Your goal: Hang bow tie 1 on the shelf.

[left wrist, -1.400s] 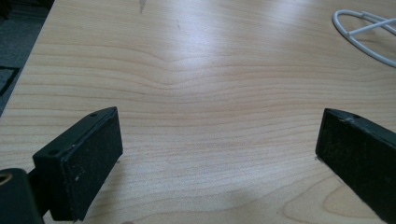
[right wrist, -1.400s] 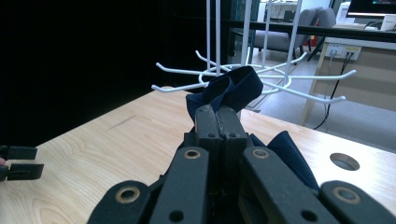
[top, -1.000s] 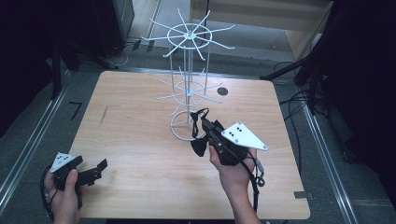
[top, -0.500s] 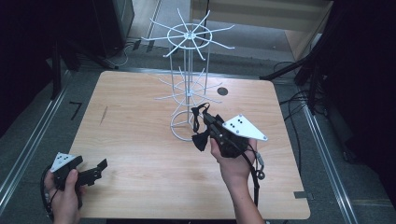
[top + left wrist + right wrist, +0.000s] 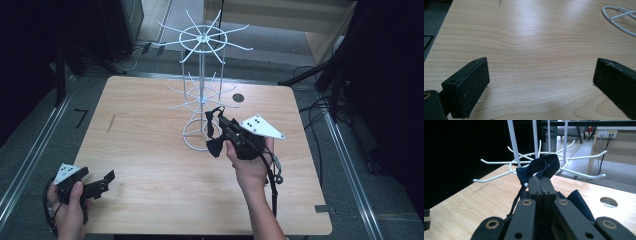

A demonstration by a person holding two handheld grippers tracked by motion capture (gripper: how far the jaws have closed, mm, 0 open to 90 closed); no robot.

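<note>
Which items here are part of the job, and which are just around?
In the job:
- right gripper, shut on the dark bow tie
- white wire rack, the bow tie's strap loop up by a lower hook

Just around:
- left gripper, open, over bare table
- round hole in the tabletop
- cables on the floor

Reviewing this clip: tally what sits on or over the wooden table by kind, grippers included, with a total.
White wire rack with radiating hooks: 1
Dark navy fabric bow tie with strap, clamped in the right gripper: 1
Black two-jaw grippers: 2, the right gripper and the left gripper, whose jaws stand wide apart
Total: 4
</note>
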